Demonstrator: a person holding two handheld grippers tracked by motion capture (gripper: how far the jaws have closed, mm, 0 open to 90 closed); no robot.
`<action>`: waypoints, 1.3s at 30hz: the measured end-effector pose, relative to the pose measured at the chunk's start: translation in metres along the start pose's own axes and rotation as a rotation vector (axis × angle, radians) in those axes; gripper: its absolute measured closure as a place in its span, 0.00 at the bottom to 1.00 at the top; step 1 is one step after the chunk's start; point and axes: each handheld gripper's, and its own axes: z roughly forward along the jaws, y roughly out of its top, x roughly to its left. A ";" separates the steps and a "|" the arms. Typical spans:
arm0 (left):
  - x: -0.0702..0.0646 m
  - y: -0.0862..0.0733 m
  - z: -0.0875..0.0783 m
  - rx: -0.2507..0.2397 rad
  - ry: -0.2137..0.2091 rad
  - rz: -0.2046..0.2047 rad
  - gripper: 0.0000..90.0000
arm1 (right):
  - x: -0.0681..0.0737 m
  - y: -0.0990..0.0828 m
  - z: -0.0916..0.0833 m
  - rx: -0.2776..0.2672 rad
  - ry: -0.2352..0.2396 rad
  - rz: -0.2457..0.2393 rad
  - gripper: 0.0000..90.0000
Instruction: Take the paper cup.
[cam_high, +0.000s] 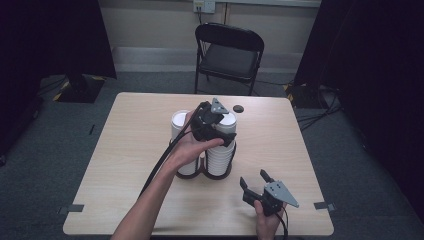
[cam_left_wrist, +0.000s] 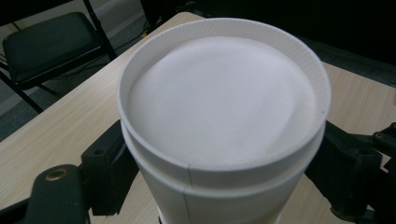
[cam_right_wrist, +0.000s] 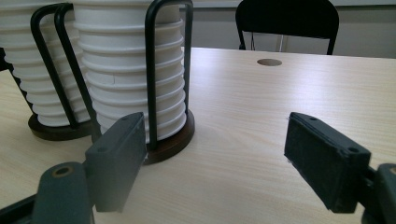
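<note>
Cup (cam_left_wrist: 224, 121) tops the right stack, unmarked, left gripper (cam_high: 216, 131) jaws clamped on it; right gripper (cam_right_wrist: 212, 163) jaws apart — its view shows the black wire holder (cam_right_wrist: 152, 70).

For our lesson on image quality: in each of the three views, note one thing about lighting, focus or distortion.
High view: table evenly lit, corners of the room black. Left gripper view: top cup so bright its base loses detail, chair behind soft. Right gripper view: near jaws slightly blurred, stacked cups fairly sharp, dull sheen on the tabletop.
</note>
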 end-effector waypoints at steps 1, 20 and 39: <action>0.000 0.000 0.000 -0.005 0.000 0.004 0.20 | 0.000 0.000 0.000 -0.001 -0.001 0.000 0.23; -0.001 -0.004 -0.006 -0.103 0.002 -0.024 0.21 | 0.001 0.000 0.001 0.009 0.001 -0.008 0.23; 0.000 -0.005 -0.020 -0.242 0.002 -0.077 0.21 | 0.001 0.000 0.001 0.012 0.004 -0.005 0.23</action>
